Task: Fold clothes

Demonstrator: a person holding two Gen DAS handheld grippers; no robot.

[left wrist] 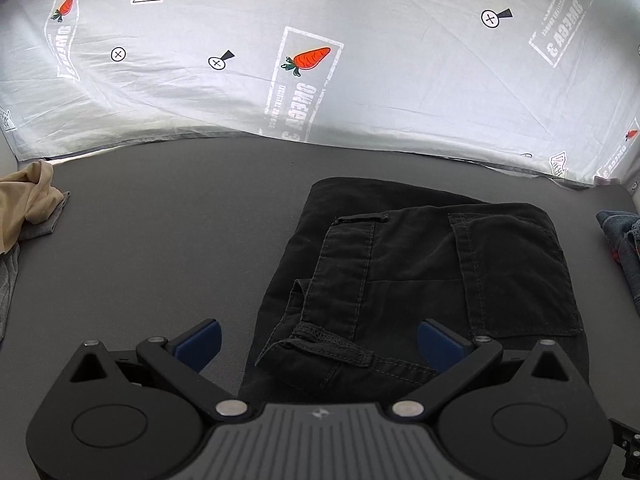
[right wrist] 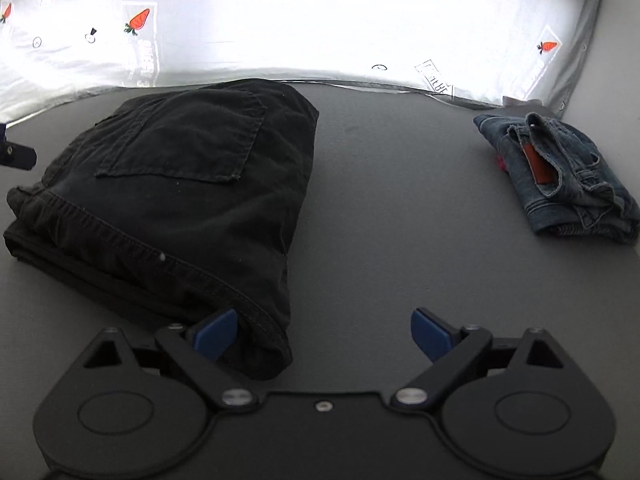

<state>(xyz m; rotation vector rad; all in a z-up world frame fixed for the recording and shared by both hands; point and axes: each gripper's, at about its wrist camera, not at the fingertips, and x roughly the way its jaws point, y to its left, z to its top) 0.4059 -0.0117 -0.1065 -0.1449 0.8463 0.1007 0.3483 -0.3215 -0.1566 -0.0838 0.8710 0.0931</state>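
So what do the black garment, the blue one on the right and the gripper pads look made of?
Black garment: matte woven cotton twill by the look, with stitched seams and a patch pocket. Blue garment: denim, faded with frayed edges. Pads: smooth blue plastic or rubber, which one unclear, on the open left gripper and right gripper.

you're working over a dark grey table top [left wrist: 160, 240], flat and matte. folded black trousers [left wrist: 432, 280] lie on it near the middle, pocket side up. at your far left edge a beige cloth [left wrist: 24, 204] sits crumpled over a grey garment [left wrist: 8, 276]. toward the right, well apart from the trousers, a folded pair of blue jeans [right wrist: 560, 176] rests with a red-orange patch showing. along the back edge a pale sheet printed with carrots [left wrist: 360, 60] meets the surface.
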